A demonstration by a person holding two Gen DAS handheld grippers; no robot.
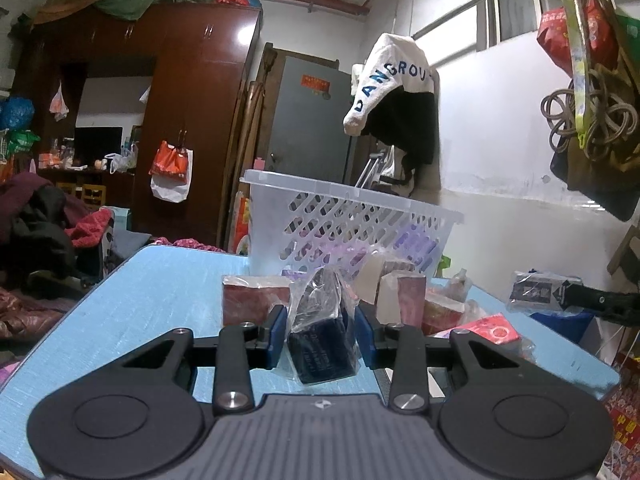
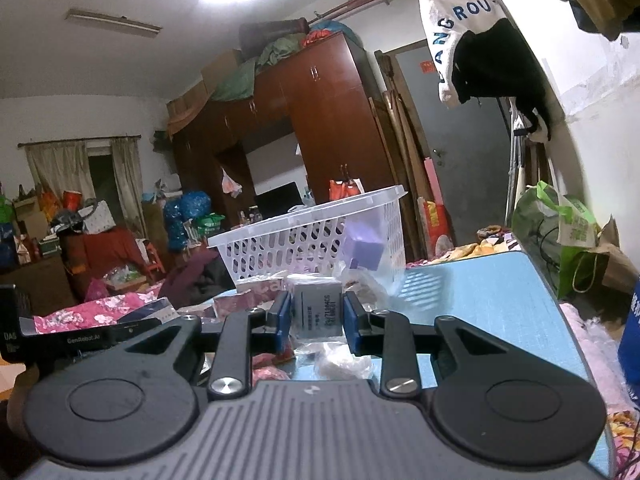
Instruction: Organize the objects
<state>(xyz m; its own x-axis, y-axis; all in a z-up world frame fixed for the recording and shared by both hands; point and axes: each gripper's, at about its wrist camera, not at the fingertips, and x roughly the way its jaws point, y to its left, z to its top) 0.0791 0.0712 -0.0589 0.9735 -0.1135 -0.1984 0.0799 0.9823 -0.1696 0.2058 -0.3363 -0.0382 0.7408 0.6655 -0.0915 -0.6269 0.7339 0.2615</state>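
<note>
left gripper [image 1: 321, 332]: you have it clamped on the dark bagged box [image 1: 322, 354], flat sides pinched, long axis running away from you | right gripper [image 2: 316, 322]: clamped on the grey bagged box [image 2: 318, 312], label upright | white basket [image 1: 352, 224] just ahead, beyond both claws | handling: light, stiff boxes, likely slippery film; grip flat faces, not loose wrap

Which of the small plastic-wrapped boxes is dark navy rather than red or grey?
The dark navy plastic-wrapped box between the left gripper pads; neighbouring boxes are red.
</note>
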